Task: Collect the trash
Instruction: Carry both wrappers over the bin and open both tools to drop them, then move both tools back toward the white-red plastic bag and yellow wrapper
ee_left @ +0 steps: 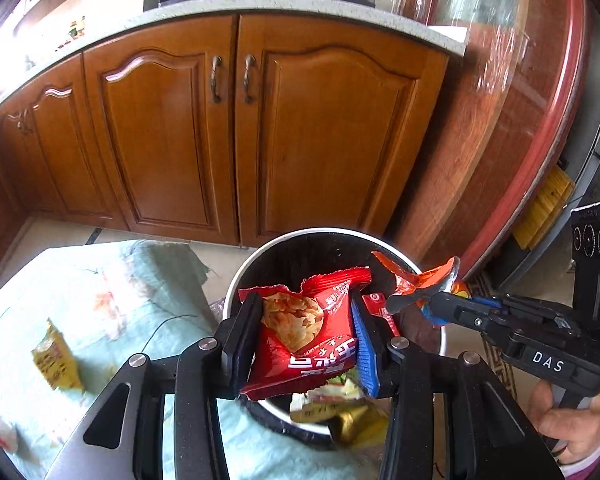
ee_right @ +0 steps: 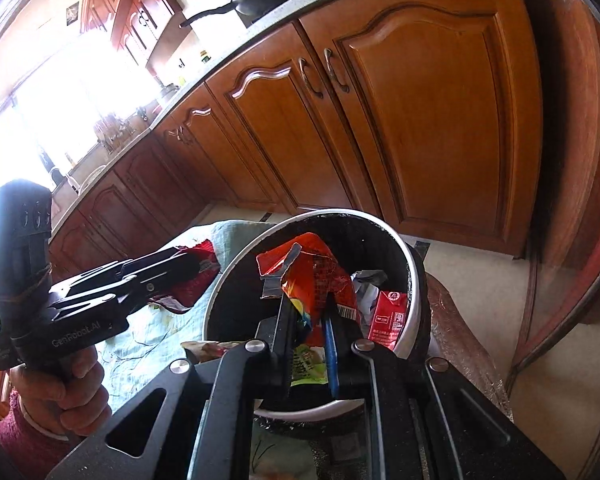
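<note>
Both tongs hang over the bin [ee_left: 236, 280] for dropping: left tongs [ee_left: 306, 336] clamp the red snack bag [ee_left: 300, 332], right tongs [ee_right: 306, 344], at its three o'clock, pinch the orange wrapper [ee_right: 312, 276].

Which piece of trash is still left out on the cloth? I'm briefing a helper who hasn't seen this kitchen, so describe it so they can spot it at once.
Start at the round white-rimmed bin below the wooden cabinets. Left of it lies a pale green cloth. On that cloth lies a small yellow wrapper, alone and apart from the bin; the red packet and the orange wrapper are held in grippers over the bin.
</note>
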A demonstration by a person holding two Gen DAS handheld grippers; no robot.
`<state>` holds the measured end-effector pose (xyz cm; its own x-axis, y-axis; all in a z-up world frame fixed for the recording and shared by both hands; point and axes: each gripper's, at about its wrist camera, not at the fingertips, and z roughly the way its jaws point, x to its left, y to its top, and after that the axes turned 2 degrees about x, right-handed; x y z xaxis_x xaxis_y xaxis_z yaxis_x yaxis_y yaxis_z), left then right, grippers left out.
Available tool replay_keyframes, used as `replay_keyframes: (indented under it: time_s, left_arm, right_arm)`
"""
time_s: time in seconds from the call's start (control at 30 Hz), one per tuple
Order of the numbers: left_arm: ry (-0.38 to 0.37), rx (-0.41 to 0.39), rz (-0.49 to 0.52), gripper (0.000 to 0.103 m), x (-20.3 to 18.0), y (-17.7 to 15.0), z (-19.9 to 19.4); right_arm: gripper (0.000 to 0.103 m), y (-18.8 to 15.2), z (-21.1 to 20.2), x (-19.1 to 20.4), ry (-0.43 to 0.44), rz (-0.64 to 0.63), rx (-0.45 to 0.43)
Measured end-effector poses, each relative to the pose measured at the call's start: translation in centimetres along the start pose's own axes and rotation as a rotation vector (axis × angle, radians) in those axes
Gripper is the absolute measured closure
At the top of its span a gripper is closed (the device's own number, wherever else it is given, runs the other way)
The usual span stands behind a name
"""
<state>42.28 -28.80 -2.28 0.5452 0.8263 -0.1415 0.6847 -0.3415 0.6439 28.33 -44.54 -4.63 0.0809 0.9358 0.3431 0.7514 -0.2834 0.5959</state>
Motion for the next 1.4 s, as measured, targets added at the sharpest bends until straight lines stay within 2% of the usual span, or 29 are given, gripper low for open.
replay_keyframes:
  time_s: [0.13,0.23,0.27,0.33,0.37,0.57,0.7,0.77,0.87,0.93,1.03,1.4]
  left_arm:
    - [0.0,0.038,0.019,0.059,-0.3,0.9,2.1]
    - [0.011,0.059,0.038,0.053,-0.6,1.5,3.4]
    - [0.005,0.057,0.039,0.052,-0.6,1.6,3.6]
    - [0.005,0.063,0.036,0.045,-0.6,1.5,3.8]
    - [0.004,0.064,0.033,0.044,-0.5,1.4,3.7]
    - [-0.004,0.061,0.013,0.042,0.2,1.0,3.5]
    - [-0.009,0.044,-0.014,0.042,1.0,-0.1,1.8]
    - [-0.013,0.032,-0.036,0.041,1.6,-0.9,1.0]
    - [-0.001,0.009,-0.083,0.039,2.6,-2.5,-0.3]
    - [0.015,-0.004,-0.119,0.037,3.4,-3.7,-1.3]
    - [0.027,-0.03,-0.184,0.036,4.7,-6.1,-3.0]
    - [0.154,-0.107,-0.351,0.032,9.3,-13.9,-10.1]
  right_arm:
    - [0.086,0.3,1.0,-0.6,-0.003,-0.002,0.027]
    - [0.083,0.5,1.7,-0.8,-0.004,-0.005,0.05]
    - [0.079,0.6,1.8,-0.9,-0.007,-0.001,0.054]
    - [0.057,0.8,2.0,-1.2,-0.006,0.007,0.05]
    - [0.054,0.8,1.9,-1.3,-0.004,0.01,0.044]
    - [0.053,0.7,1.4,-1.6,-0.005,0.021,0.029]
    - [0.052,0.5,0.8,-1.3,-0.005,0.021,0.02]
    - [0.05,0.2,0.5,-1.0,-0.002,0.02,0.013]
    - [0.039,-0.5,-0.2,-0.3,0.008,0.017,-0.004]
    - [0.027,-0.9,-0.6,0.5,0.017,0.014,-0.017]
    - [0.018,-1.6,-1.0,1.8,0.034,0.008,-0.035]
    - [0.008,-3.7,-1.3,9.3,0.069,-0.118,-0.076]
